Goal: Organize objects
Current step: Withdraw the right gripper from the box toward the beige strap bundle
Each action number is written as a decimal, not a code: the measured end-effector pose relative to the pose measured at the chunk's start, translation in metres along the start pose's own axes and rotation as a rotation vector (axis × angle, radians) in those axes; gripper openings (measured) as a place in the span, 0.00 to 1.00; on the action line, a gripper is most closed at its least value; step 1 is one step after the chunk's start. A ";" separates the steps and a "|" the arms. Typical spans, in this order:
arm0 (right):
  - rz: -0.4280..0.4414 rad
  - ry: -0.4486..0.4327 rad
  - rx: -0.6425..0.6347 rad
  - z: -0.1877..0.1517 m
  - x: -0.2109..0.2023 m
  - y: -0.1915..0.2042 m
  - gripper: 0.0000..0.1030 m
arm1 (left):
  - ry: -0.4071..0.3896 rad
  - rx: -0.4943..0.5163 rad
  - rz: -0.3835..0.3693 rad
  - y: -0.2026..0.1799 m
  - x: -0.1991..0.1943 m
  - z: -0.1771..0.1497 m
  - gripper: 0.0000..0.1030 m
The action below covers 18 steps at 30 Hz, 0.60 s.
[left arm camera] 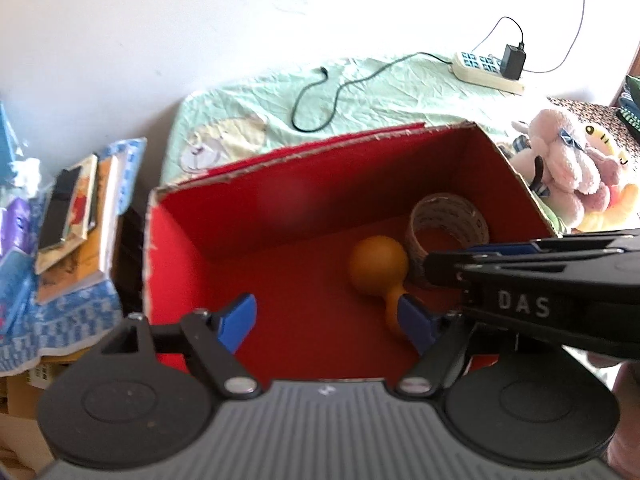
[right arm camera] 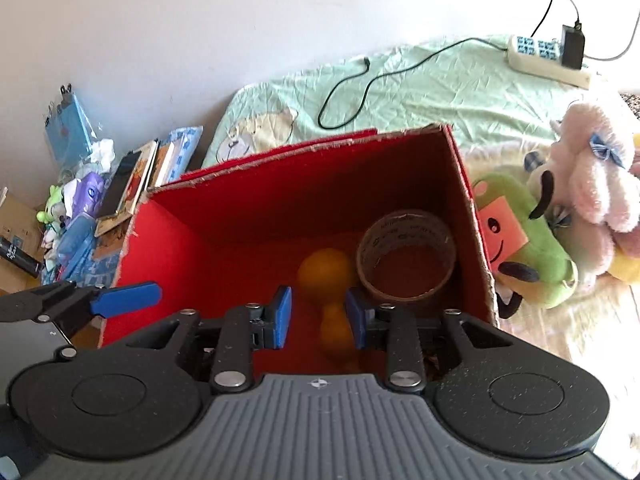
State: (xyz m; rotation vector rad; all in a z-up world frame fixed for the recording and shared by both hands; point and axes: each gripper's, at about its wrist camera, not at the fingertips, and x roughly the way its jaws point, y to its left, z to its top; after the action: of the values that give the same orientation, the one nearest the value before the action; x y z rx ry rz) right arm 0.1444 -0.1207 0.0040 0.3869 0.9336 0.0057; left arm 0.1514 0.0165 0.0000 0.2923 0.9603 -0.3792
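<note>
My left gripper [left arm camera: 328,322] wide apart above red box [left arm camera: 176,232]; right gripper [right arm camera: 318,316] narrower, empty, over orange gourd [right arm camera: 326,270] beside tape roll [right arm camera: 406,256] inside. Right view alone shows green plush [right arm camera: 532,240].

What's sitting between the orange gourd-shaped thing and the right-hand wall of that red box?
A roll of clear tape stands between the orange gourd and the red box's right wall. The right wrist view shows it best.

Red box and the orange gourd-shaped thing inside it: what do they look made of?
Red box: likely cardboard with matte red facing; torn rim shows pale corrugated core. Orange gourd-shaped thing: smooth, dull sheen, possibly rubber or plastic; too blurred to be sure.
</note>
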 end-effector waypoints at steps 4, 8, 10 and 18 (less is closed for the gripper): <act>-0.019 -0.032 -0.010 -0.004 -0.005 0.010 0.35 | -0.014 -0.007 0.025 0.001 -0.012 -0.005 0.81; -0.032 -0.060 -0.018 -0.011 -0.015 0.013 0.36 | -0.038 -0.009 0.054 0.002 -0.024 -0.012 0.83; -0.040 -0.076 -0.015 -0.014 -0.020 0.014 0.36 | -0.051 -0.006 0.076 0.001 -0.031 -0.016 0.84; -0.057 -0.145 -0.045 -0.032 -0.045 0.019 0.38 | -0.072 -0.023 0.099 0.000 -0.049 -0.030 0.87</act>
State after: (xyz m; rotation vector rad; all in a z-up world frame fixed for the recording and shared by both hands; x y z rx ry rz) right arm 0.0957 -0.1003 0.0281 0.3149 0.8000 -0.0528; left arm 0.1038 0.0372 0.0251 0.3019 0.8760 -0.2865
